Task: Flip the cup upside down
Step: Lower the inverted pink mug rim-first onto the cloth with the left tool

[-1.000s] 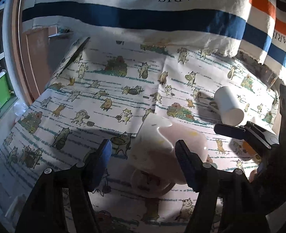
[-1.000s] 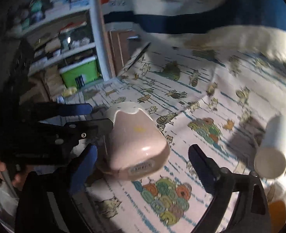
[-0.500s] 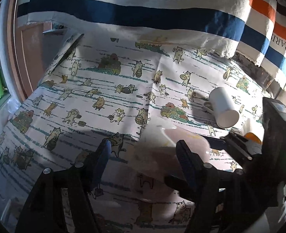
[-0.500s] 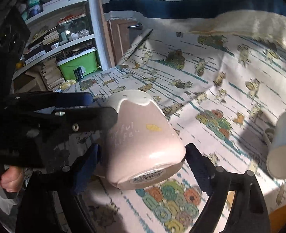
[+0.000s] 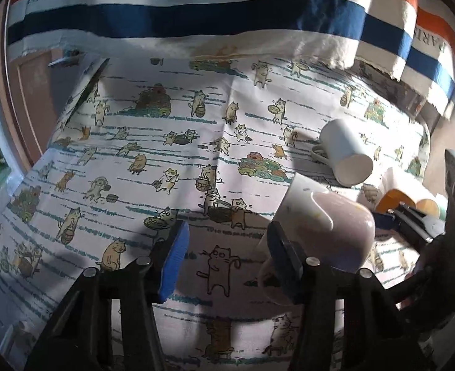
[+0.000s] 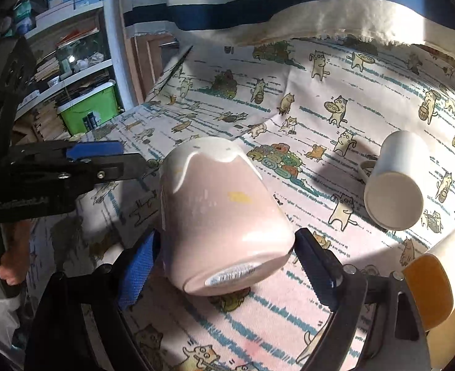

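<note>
Right wrist view: the right gripper [image 6: 224,266] has its jaws closed on the pink cup [image 6: 218,216], base toward the camera, lifted over the bench [image 6: 366,92] for flipping. Left gripper [image 5: 227,256] jaws gape, holding nothing.

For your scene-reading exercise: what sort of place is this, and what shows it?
Probably a home storage or spare room. Shelves stacked with boxes and papers, a green storage bin beneath them, and a table under a cat-print cloth with mugs on it suggest this.
</note>
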